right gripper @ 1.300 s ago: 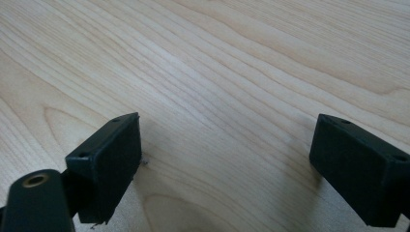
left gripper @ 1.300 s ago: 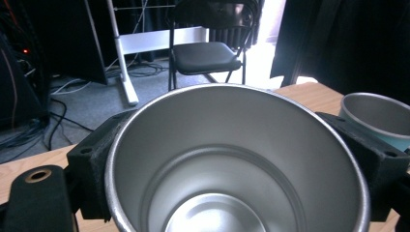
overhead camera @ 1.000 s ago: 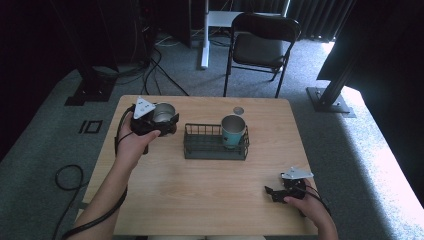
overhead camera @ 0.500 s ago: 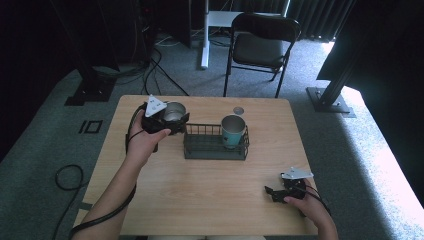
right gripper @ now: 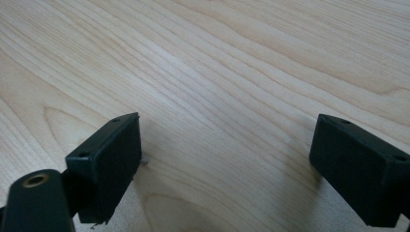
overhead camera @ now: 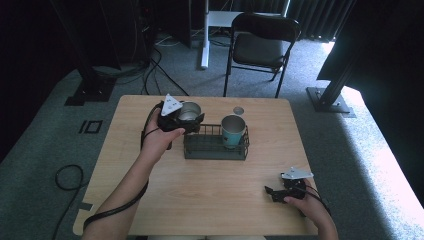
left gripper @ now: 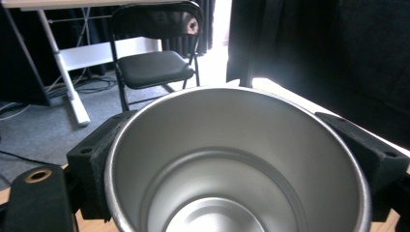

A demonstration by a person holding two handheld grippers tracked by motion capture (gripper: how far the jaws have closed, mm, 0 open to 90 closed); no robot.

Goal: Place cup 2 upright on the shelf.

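My left gripper (overhead camera: 186,119) is shut on a steel cup (overhead camera: 189,110), held upright just above the table at the left end of a black wire basket (overhead camera: 216,148). In the left gripper view the cup's open mouth (left gripper: 237,159) sits between the two black jaws, pressed on both sides. A teal cup (overhead camera: 233,130) stands in the basket's right end. Near the table's front right corner my right gripper (overhead camera: 279,192) rests low over the bare wood (right gripper: 232,72), open with nothing between its jaws.
A small round lid (overhead camera: 238,110) lies on the table behind the basket. The wooden table (overhead camera: 210,200) has bare room in front of the basket. A black folding chair (overhead camera: 260,47) stands behind the far edge. Cables lie on the floor at the left.
My left gripper has carried the steel cup to the right, from the table's back left up to the basket's left end. The right gripper has stayed put.
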